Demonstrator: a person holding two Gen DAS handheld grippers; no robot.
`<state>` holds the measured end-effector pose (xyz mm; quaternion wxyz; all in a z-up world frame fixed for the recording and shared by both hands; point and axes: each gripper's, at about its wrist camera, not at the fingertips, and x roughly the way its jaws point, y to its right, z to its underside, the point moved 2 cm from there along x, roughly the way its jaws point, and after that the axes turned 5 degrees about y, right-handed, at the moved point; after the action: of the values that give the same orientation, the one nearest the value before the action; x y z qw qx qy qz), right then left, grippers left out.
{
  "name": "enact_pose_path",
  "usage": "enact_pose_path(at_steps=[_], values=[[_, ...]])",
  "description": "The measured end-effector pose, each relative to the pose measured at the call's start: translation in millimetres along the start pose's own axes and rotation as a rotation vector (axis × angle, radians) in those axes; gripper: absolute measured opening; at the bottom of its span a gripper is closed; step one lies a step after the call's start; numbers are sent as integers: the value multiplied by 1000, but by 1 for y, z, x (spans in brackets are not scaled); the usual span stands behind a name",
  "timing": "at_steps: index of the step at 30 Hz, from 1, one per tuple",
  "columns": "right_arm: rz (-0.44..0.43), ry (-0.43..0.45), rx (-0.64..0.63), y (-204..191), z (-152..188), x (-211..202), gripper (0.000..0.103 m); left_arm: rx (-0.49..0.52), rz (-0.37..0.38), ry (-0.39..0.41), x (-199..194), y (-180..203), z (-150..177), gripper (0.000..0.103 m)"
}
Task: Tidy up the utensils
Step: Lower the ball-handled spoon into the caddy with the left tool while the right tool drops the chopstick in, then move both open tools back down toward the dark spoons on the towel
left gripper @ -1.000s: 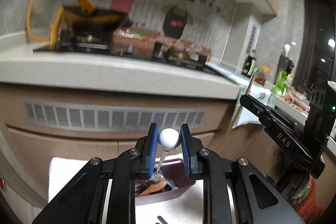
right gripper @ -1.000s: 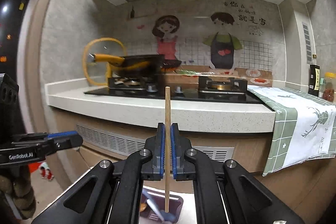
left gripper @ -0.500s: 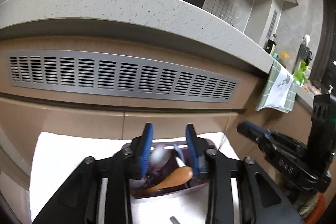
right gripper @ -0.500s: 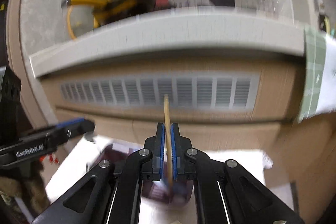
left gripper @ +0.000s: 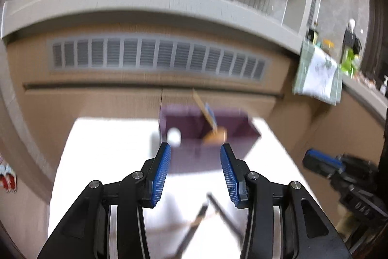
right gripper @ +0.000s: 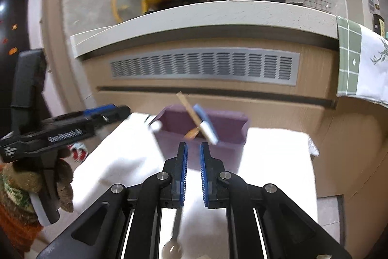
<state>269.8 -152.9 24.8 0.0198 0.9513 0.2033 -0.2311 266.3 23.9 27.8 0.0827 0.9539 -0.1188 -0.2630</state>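
Released since the earlier frames, the white-knobbed utensil [left gripper: 174, 135] and wooden stick [right gripper: 188, 106] now lean inside the purple bin [right gripper: 219, 128] on the white surface [left gripper: 101, 152]. My left gripper [left gripper: 195, 172] is wide apart, my right gripper [right gripper: 192, 172] narrowly parted; both hold nothing.

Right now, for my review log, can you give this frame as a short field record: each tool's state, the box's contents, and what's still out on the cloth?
left tool: open, empty
right tool: open, narrow gap, empty
purple box: on white cloth, below counter front
in box: wooden stick, blue-handled utensil, wooden spoon, white ball-topped utensil
still on cloth: metal spoon; dark thin utensils, blurred
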Motion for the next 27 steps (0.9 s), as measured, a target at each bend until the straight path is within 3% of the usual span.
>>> enact_pose_path(at_steps=[6,12,16,21,27], values=[[-41,-89,-99,-23,50,-15,10,1,8,-115,-19,1,64,44],[-99,-137,-88,-27,87,-23,11,-1,-14,-132,-41,4,100,44],[-148,-169,-51,-26,106,-22,18,-53,-30,-140,-49,-6,110,44],[-164,-195,-34,-26,122,-20,18,-88,-61,-134,-58,-20,112,44],[-106,-185,7,-8,123,-24,18,-122,-85,-103,-73,-34,111,44]])
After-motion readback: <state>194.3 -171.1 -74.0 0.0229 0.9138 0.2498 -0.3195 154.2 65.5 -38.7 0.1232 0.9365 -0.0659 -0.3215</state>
